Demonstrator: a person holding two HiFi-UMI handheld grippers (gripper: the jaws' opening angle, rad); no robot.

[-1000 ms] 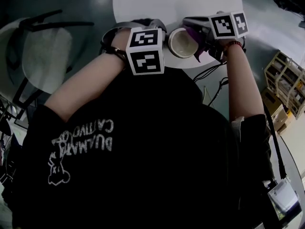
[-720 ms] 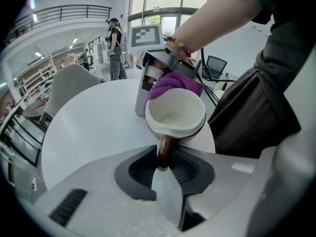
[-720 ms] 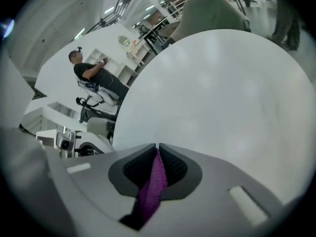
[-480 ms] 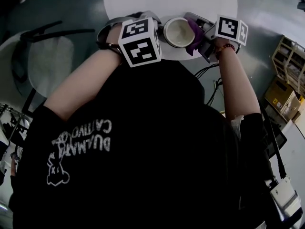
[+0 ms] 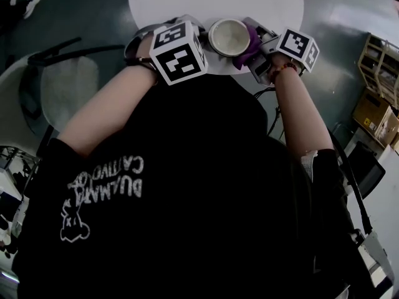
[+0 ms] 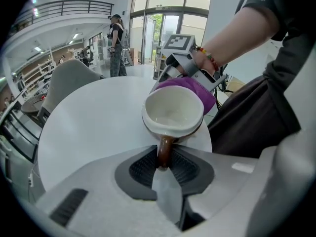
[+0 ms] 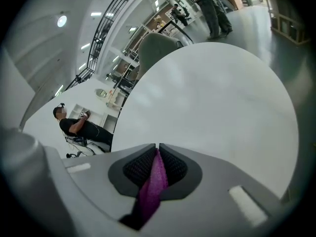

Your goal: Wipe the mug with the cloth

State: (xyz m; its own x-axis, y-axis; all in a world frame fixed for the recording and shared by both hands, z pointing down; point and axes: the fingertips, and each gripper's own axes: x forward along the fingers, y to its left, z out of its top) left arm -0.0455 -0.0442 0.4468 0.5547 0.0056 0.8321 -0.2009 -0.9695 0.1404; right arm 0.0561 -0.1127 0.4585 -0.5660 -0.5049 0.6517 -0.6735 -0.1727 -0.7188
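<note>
The mug (white interior bare) hangs just ahead of the left gripper over the table. Its jaws, just tightened slightly, clamp the brown handle. The right gripper is closed on the purple cloth — pressed against the mug's far side.

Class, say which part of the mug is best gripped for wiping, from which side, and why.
Probably the handle, from the side opposite the cloth: it juts out narrow enough for the jaws, as the left gripper shows, leaving the mug body free.
</note>
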